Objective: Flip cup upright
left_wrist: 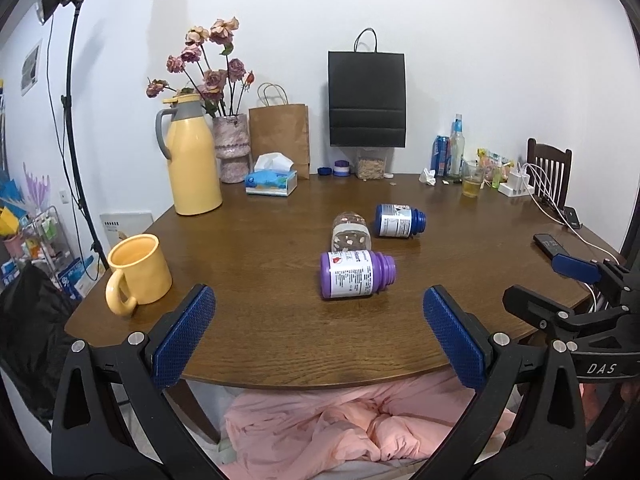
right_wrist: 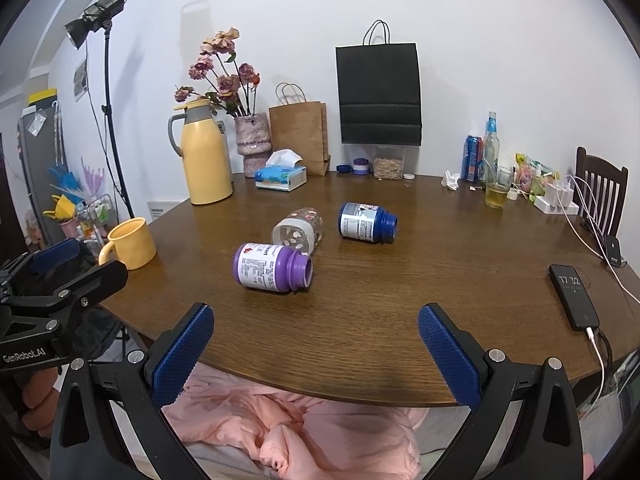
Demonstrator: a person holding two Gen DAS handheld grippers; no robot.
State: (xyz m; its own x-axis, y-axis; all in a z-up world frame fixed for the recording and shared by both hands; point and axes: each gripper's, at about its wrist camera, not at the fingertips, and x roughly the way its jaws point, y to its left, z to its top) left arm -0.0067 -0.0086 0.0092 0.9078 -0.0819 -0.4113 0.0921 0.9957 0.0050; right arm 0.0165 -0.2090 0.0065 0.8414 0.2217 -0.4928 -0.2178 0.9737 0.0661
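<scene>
A clear patterned glass cup lies on its side in the middle of the brown table; it also shows in the right wrist view. A purple bottle and a blue bottle lie on their sides beside it, also seen from the right as the purple bottle and blue bottle. A yellow mug stands upright at the left edge. My left gripper is open and empty at the near edge. My right gripper is open and empty there too.
A yellow thermos, flower vase, tissue box, paper bags and drinks line the far edge. A phone on a cable lies at the right. Pink cloth lies below the near edge.
</scene>
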